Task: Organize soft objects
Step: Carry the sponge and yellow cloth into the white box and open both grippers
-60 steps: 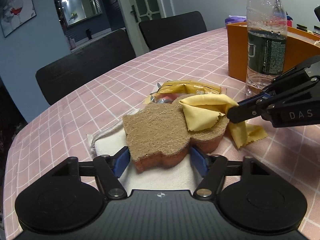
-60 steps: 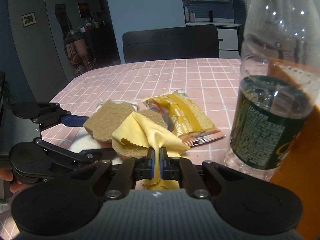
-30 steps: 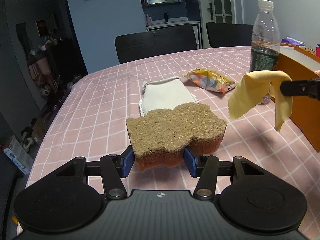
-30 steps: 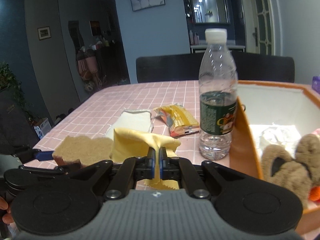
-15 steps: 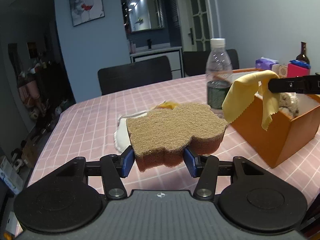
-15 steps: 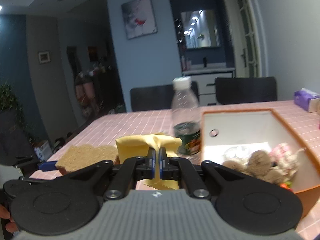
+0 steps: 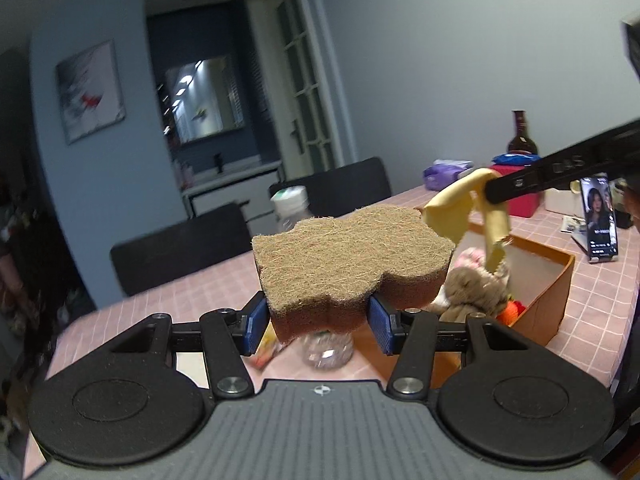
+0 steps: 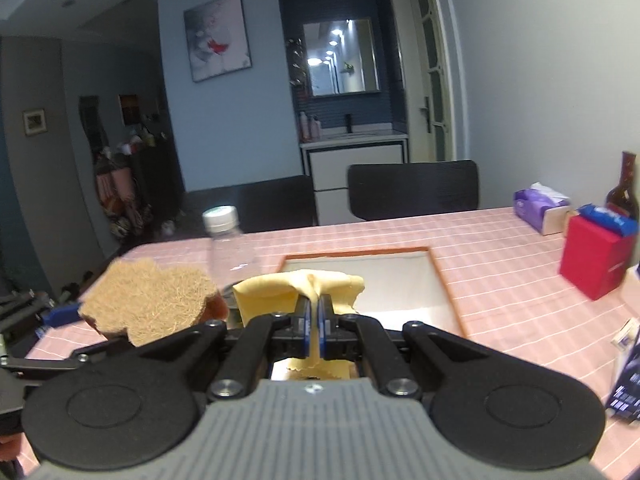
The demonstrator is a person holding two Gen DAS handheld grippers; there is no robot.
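My left gripper [image 7: 316,320] is shut on a sponge [image 7: 352,264] with a coarse brown top and an orange-red base, held in the air above the pink checked table. In the right wrist view the same sponge [image 8: 152,300] hangs at the left. My right gripper [image 8: 314,320] is shut on a yellow cloth [image 8: 296,292], which droops over the open orange box [image 8: 444,280]. From the left wrist view the cloth [image 7: 460,208] dangles from the right gripper [image 7: 494,190] above the box [image 7: 540,304], where plush toys [image 7: 476,284] lie.
A clear water bottle [image 8: 218,216] stands just left of the box, partly hidden behind the sponge. A red box [image 8: 596,260], a purple tissue pack [image 8: 540,204], a dark glass bottle [image 8: 624,192] and a propped phone [image 7: 598,220] sit beyond the box. Black chairs [image 8: 412,188] line the far side.
Both grippers have risen and swung toward the orange box, carrying the sponge and the yellow cloth. The cloth now hangs over the box opening. The white cloth has left view.
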